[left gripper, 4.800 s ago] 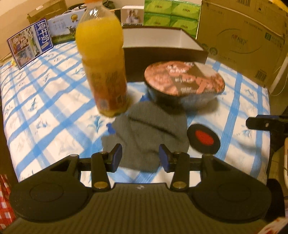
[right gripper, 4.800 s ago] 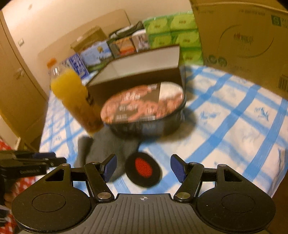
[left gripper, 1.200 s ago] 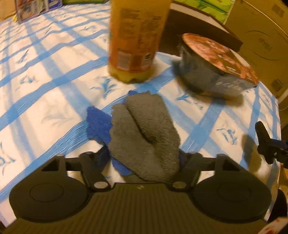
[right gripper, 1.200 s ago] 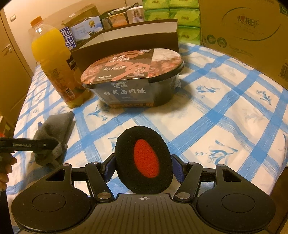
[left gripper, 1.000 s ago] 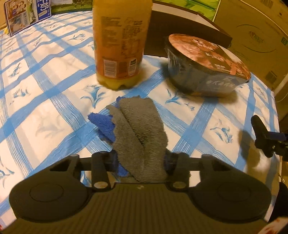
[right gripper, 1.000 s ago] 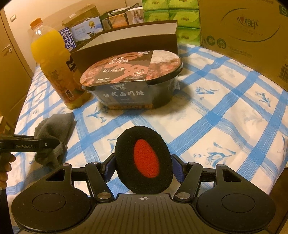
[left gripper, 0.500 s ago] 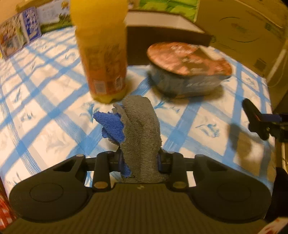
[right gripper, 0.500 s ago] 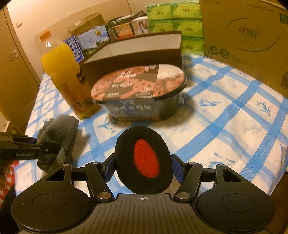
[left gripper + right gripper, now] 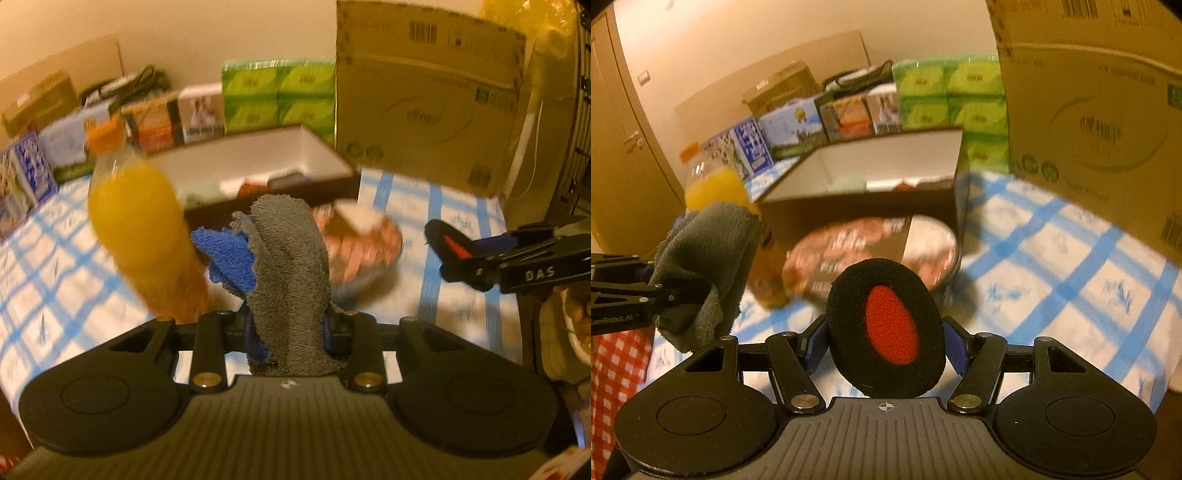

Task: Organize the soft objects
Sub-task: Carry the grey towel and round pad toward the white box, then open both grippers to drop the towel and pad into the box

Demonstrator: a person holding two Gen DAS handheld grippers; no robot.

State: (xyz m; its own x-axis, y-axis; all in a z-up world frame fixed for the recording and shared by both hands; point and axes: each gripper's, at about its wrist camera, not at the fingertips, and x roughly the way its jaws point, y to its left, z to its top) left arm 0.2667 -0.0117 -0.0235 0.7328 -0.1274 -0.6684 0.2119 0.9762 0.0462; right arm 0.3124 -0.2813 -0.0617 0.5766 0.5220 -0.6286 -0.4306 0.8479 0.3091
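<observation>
My left gripper (image 9: 287, 326) is shut on a grey and blue towel (image 9: 286, 266), held up above the table; the towel also shows in the right wrist view (image 9: 705, 266). My right gripper (image 9: 884, 341) is shut on a round black foam pad with a red centre (image 9: 886, 328), held above the table; it shows at the right of the left wrist view (image 9: 448, 247). An open dark box with a white inside (image 9: 258, 173) stands behind, also in the right wrist view (image 9: 882, 166).
An orange juice bottle (image 9: 144, 229) stands left on the blue-checked tablecloth (image 9: 1052, 258). A sealed instant-noodle bowl (image 9: 871, 247) sits before the box. A big cardboard carton (image 9: 424, 110), green tissue packs (image 9: 277, 96) and cartons line the back.
Both grippers have risen well above the table with their loads. The view now looks over the bowl toward the open box.
</observation>
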